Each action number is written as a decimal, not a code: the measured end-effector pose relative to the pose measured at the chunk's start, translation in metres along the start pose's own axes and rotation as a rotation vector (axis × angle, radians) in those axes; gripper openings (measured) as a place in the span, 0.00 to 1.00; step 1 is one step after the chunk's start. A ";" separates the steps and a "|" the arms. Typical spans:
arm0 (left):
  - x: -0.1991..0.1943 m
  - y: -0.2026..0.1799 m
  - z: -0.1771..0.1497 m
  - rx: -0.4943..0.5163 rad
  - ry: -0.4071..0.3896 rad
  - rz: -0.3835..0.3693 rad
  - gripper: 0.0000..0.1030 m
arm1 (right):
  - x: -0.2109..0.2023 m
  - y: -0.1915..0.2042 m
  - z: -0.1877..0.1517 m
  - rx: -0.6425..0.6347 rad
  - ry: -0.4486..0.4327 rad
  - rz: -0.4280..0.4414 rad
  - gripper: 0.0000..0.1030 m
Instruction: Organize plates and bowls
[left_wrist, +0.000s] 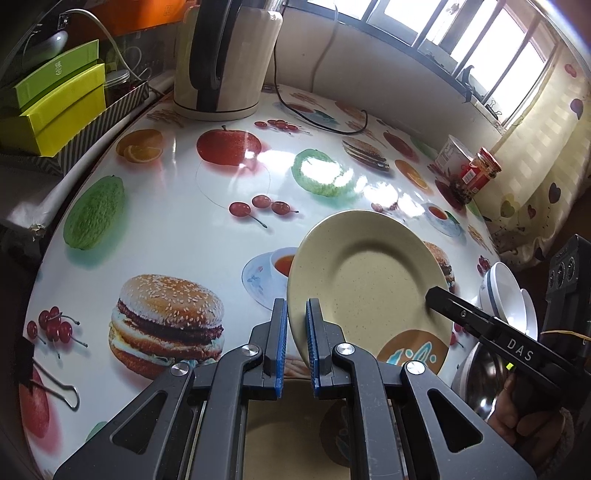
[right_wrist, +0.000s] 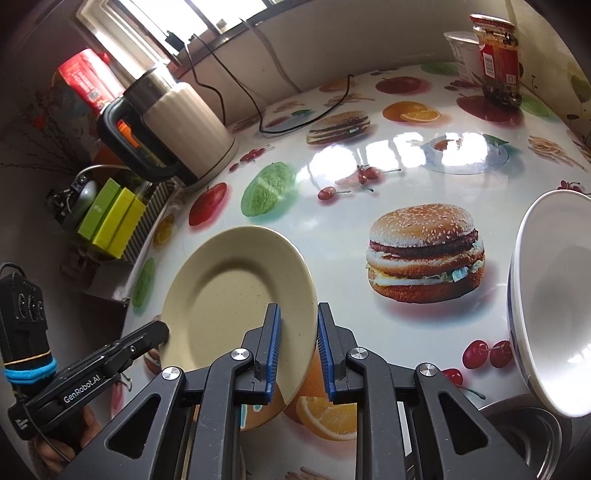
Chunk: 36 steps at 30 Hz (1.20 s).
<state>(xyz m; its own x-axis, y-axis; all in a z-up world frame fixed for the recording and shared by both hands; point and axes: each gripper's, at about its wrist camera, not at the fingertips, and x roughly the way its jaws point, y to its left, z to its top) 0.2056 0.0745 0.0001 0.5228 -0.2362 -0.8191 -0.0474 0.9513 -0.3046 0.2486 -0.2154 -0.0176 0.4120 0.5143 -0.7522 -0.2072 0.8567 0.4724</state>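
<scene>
A cream speckled plate (left_wrist: 369, 273) (right_wrist: 229, 288) hangs tilted above the fruit-and-burger tablecloth (left_wrist: 177, 229), held from two sides. My left gripper (left_wrist: 297, 332) (right_wrist: 162, 328) is shut on its left rim. My right gripper (right_wrist: 317, 350) (left_wrist: 434, 295) is shut on the opposite rim. The plate's near edge carries an orange patch with a blue design (left_wrist: 413, 352). A white bowl with a blue rim (left_wrist: 502, 291) (right_wrist: 554, 295) stands on edge at the right, leaning over a steel bowl (left_wrist: 480, 373) (right_wrist: 517, 424).
A cream electric kettle (left_wrist: 225, 59) (right_wrist: 177, 125) with a black cord stands at the back. Green and yellow boxes (left_wrist: 59, 99) (right_wrist: 110, 218) sit left of the table. A red-labelled jar (left_wrist: 480, 173) (right_wrist: 498, 59) and a white tub (left_wrist: 452, 155) stand far right. A binder clip (left_wrist: 55, 387) lies near left.
</scene>
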 end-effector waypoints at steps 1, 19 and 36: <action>-0.002 0.000 -0.001 0.000 -0.003 -0.002 0.10 | -0.002 0.001 -0.002 -0.003 -0.002 0.000 0.18; -0.039 0.012 -0.034 -0.026 -0.035 -0.004 0.10 | -0.030 0.023 -0.031 -0.037 -0.032 0.038 0.18; -0.059 0.027 -0.071 -0.056 -0.037 0.002 0.10 | -0.043 0.039 -0.065 -0.074 -0.025 0.057 0.18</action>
<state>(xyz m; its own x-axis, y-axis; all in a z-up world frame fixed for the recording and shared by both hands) 0.1130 0.1000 0.0054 0.5540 -0.2258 -0.8013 -0.0952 0.9390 -0.3304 0.1653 -0.2019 0.0033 0.4192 0.5616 -0.7134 -0.2956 0.8273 0.4776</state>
